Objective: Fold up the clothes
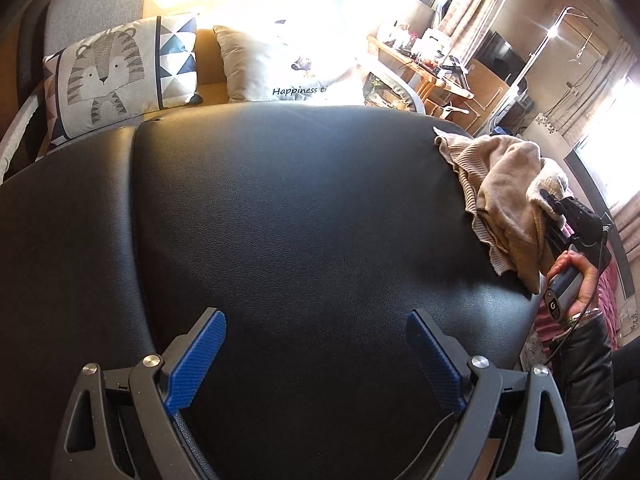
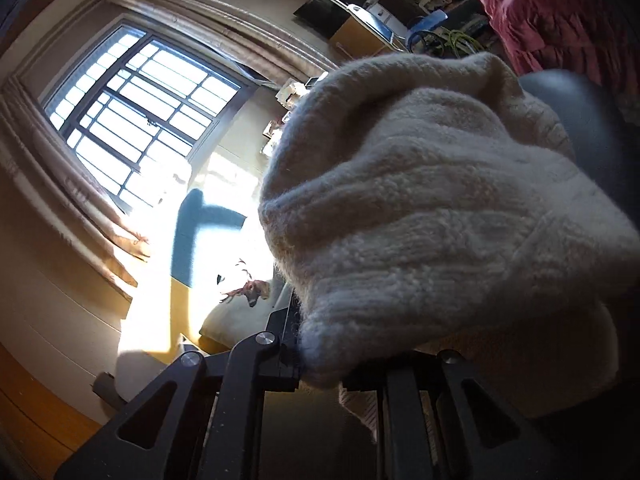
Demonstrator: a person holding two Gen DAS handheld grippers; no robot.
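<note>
Sweater (image 1: 504, 196), cream and beige knit, lay crumpled at the far right edge of the black leather cushion (image 1: 304, 216), its fuzzy fold clamped in my right gripper (image 1: 550, 200). My left gripper (image 1: 316, 356) hovered spread wide, empty, well apart from it.

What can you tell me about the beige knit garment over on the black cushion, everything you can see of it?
The beige knit garment is a soft, fuzzy sweater-like piece, bunched and unfolded. A ribbed, wavy hem shows along its lower left edge, and a paler, fluffier part sits nearest the right gripper. It lies crumpled at the far right edge of the black leather-look cushion. The right gripper is shut on a fold of it; in the right wrist view the knit fills the frame and hides the fingertips. The left gripper is open and apart from it.
</note>
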